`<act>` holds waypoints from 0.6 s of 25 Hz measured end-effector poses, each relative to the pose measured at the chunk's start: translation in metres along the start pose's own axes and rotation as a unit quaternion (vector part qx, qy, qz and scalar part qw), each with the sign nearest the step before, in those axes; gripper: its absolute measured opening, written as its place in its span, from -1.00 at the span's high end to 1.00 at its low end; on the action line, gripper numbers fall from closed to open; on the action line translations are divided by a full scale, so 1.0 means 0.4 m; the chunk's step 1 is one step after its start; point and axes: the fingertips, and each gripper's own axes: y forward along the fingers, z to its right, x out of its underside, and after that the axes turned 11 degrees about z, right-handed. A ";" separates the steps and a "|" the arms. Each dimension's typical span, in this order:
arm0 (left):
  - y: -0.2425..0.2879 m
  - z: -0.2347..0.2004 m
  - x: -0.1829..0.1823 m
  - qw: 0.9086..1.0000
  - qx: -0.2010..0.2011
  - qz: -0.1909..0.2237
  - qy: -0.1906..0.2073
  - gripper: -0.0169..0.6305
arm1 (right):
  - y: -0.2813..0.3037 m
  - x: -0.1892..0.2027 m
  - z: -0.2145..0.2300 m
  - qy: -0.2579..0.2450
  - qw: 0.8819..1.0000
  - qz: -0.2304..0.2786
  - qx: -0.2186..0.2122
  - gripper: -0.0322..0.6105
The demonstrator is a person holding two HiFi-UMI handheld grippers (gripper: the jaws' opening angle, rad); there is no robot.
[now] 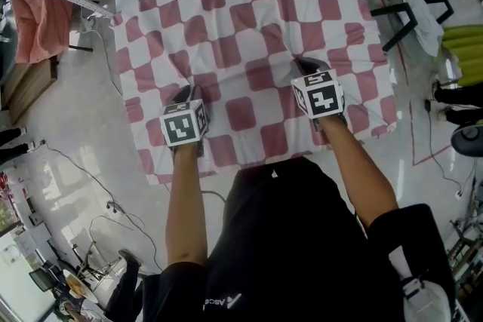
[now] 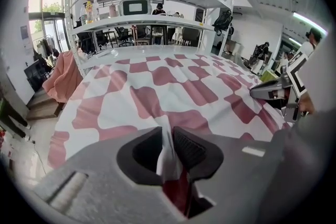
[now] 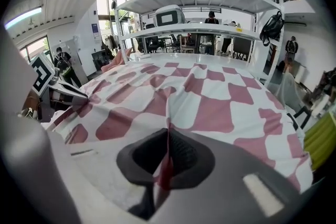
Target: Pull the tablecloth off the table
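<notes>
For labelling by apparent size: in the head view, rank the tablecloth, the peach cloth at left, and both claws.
1. tablecloth
2. peach cloth
3. left claw and right claw, which look alike: not ranked.

Pink-and-white checked tablecloth (image 1: 249,19)

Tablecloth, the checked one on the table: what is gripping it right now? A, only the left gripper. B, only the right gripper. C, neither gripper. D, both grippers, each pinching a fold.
D: the left gripper and the right gripper each have a raised fold of the tablecloth pinched between their jaws.
</notes>
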 end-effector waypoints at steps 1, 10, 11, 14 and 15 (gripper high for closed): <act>0.000 0.001 0.000 1.000 0.000 0.000 0.001 0.75 | 0.001 -0.001 -0.004 0.003 1.000 0.001 -0.002 0.88; -0.018 0.035 0.013 1.000 0.006 0.016 -0.017 0.91 | -0.022 0.019 -0.091 0.006 0.998 -0.001 -0.065 0.89; -0.022 0.040 0.015 1.000 0.008 0.019 -0.019 0.91 | -0.027 0.024 -0.111 0.003 0.997 -0.001 -0.075 0.89; -0.044 0.051 0.012 0.999 0.014 0.035 -0.028 0.91 | -0.049 0.031 -0.163 0.007 0.995 0.004 -0.099 0.89; -0.056 0.053 0.005 0.998 0.015 0.044 -0.034 0.91 | -0.057 0.028 -0.173 0.013 0.994 0.009 -0.105 0.89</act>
